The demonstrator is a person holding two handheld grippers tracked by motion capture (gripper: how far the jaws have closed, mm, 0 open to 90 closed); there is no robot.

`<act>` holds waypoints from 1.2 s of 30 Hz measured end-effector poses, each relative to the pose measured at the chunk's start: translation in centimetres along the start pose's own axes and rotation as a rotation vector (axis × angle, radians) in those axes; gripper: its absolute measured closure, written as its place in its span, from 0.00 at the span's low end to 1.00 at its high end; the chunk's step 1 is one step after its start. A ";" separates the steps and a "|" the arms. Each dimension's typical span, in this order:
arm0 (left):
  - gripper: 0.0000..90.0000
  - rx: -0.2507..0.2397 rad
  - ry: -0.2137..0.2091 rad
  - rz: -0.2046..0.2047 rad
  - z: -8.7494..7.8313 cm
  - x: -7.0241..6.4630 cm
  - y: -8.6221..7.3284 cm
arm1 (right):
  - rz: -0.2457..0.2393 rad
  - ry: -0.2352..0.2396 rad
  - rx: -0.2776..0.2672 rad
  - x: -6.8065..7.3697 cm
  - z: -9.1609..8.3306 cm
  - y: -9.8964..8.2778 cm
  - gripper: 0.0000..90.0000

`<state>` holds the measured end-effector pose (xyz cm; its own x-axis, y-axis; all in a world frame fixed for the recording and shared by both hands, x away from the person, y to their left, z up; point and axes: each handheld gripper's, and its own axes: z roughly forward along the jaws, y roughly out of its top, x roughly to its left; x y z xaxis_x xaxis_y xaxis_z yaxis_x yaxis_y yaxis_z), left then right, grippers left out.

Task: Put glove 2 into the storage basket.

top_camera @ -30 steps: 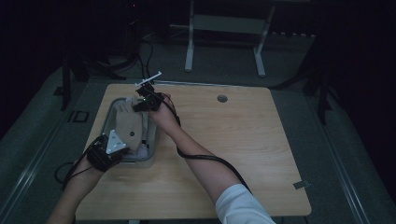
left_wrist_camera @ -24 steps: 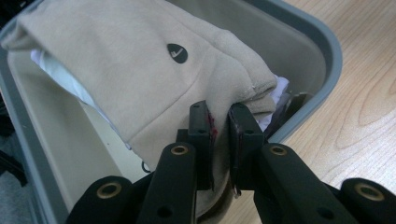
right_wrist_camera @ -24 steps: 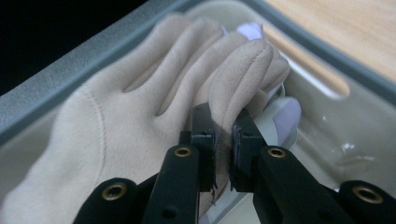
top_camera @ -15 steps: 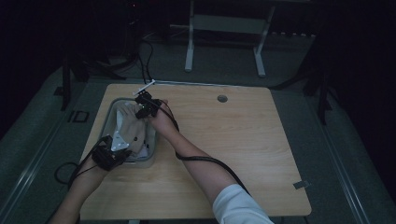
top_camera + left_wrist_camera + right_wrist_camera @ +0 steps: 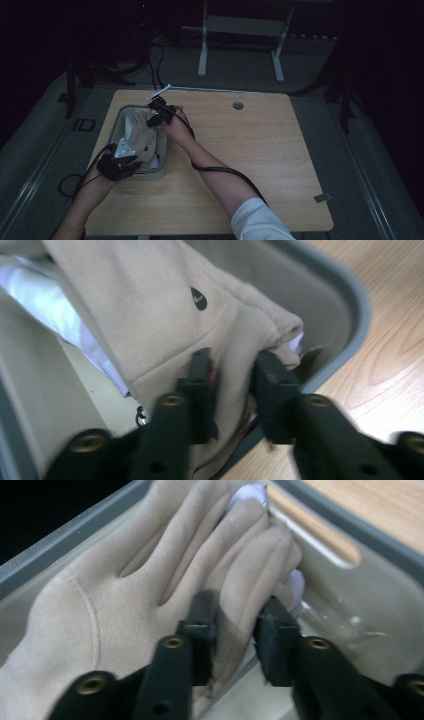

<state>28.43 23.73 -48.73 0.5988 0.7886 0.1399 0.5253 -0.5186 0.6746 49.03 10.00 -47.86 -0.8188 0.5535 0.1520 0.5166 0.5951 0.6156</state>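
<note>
- Looking down from the high view, I've got both grippers working at a grey bin (image 5: pixel 114 131) that sits on the left part of the wooden tabletop (image 5: pixel 260 165), with a beige garment (image 5: pixel 142 140) stuffed inside it.
- My left gripper (image 5: pixel 116 167) is at the near end of the bin. In its own view its fingers (image 5: pixel 200 385) are pinched onto a fold of the beige garment (image 5: pixel 165 310), fabric bunched between them, right by the bin's rim (image 5: pixel 350 305).
- My right gripper (image 5: pixel 159 112) is at the far end of the bin. Its fingers (image 5: pixel 202 625) are clamped on a ridge of the garment (image 5: pixel 125 595), which lies folded in soft pleats there.
- White cloth (image 5: pixel 50 305) peeks out under the beige stuff, so it's layered, not one clean piece. A small dark teardrop logo (image 5: pixel 198 298) sits on the beige.
- Bin walls crowd both grippers. There's a slot handle (image 5: pixel 315 530) cut in the wall by the right one.
- Around: a round hole (image 5: pixel 238 106) in the tabletop, well apart from the bin, a black cable (image 5: pixel 225 172) trailing along my right arm, and a pale stand (image 5: pixel 240 30) on the dark floor beyond.
</note>
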 end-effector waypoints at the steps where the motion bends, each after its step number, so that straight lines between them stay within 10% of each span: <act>1: 0.62 0.000 0.000 0.000 0.0 0.0 0.0 | -0.005 0.005 -0.005 -0.1 -0.3 0.0 0.65; 10: 0.21 -0.104 -0.009 -0.117 -2.1 -0.1 0.3 | -0.014 0.052 -0.073 -0.4 -2.9 -0.8 0.34; 15: 0.15 -0.215 -0.018 -0.177 -2.2 -0.4 1.1 | -0.034 0.121 -0.110 -0.7 -5.2 -2.3 0.22; 36: 0.15 -0.249 -0.130 -0.075 1.9 -5.9 4.9 | -0.143 0.097 -0.137 -2.0 -11.0 -8.9 0.19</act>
<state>28.59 15.97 -47.62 0.6449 0.7643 -0.0007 0.4166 -0.3507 0.8387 43.32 -2.82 -45.19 -0.9051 0.4065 0.1248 0.3597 0.5751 0.7348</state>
